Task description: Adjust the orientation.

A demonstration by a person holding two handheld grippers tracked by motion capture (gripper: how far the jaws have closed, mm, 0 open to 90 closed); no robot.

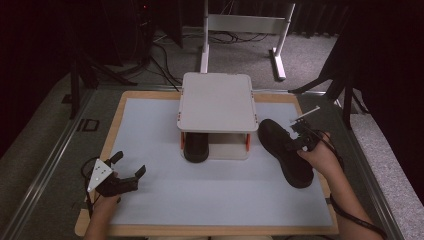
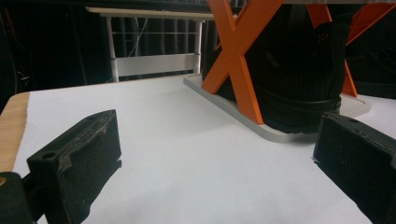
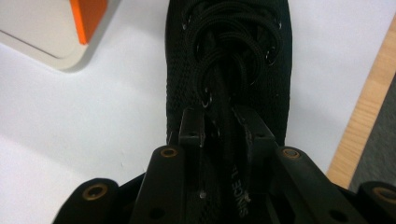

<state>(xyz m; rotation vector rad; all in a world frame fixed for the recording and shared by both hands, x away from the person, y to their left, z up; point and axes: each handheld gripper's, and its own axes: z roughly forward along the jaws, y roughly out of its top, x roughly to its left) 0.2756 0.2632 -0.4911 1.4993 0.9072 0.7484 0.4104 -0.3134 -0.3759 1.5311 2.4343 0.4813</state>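
One knitted black shoe [image 1: 286, 151], thick looping laces [image 3: 229, 51].

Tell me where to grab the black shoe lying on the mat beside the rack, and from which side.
Take the black shoe by its tongue, just behind the laces, coming from above at the heel end. It lies sole down, opening up, so the tongue is a thin upright flap that jaws can close across. The right gripper is already straddling it there.
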